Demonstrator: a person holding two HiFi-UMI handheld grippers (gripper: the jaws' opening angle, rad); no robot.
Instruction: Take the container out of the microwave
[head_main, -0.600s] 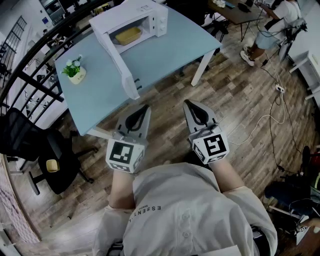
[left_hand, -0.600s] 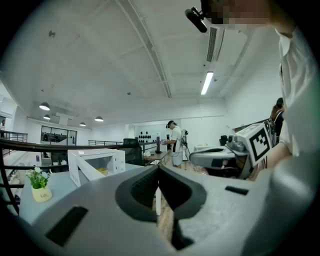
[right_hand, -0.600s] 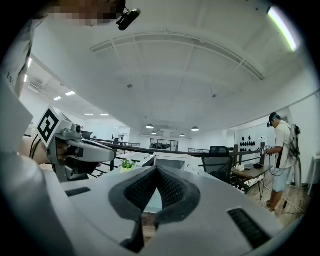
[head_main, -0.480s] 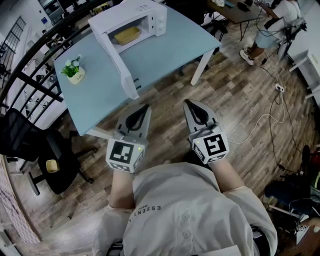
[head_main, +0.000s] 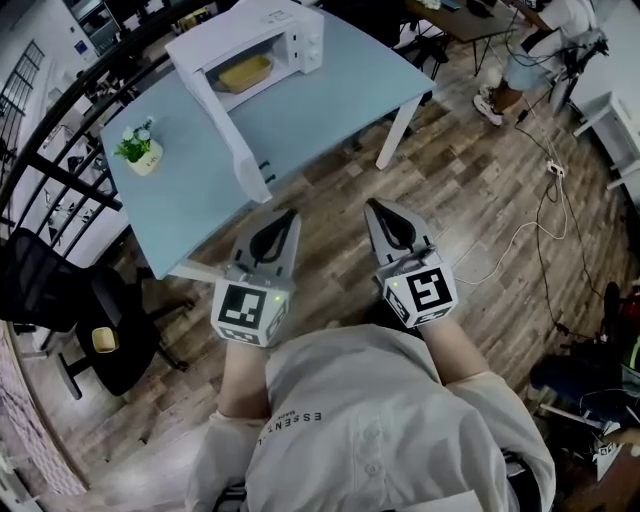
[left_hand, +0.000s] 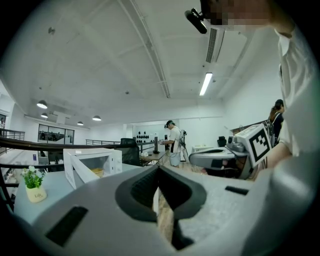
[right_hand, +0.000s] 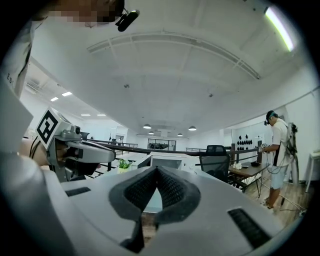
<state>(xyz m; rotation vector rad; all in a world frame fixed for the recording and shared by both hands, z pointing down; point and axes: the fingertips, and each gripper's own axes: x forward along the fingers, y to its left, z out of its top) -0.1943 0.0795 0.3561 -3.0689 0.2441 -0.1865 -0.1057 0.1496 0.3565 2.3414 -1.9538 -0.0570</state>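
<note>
A white microwave (head_main: 262, 38) stands at the far end of the light blue table (head_main: 310, 100), its door (head_main: 228, 135) swung wide open. Inside it lies a yellow container (head_main: 245, 72), also seen in the left gripper view as a yellowish container (left_hand: 98, 172) inside the microwave (left_hand: 90, 167). My left gripper (head_main: 292, 214) and right gripper (head_main: 372, 206) are held side by side over the wooden floor, short of the table's near edge. Both are shut with nothing between their jaws. The right gripper view shows the microwave (right_hand: 167, 161) ahead.
A small potted plant (head_main: 135, 148) stands on the table's left part. A black office chair (head_main: 95, 320) is on the floor at left, a dark railing (head_main: 60, 130) behind it. Cables (head_main: 520, 230) trail over the floor at right. A person (left_hand: 174, 145) stands by a far desk.
The table and microwave sit slightly further left and up in the head view. Both grippers hold the same place in the picture and stay shut.
</note>
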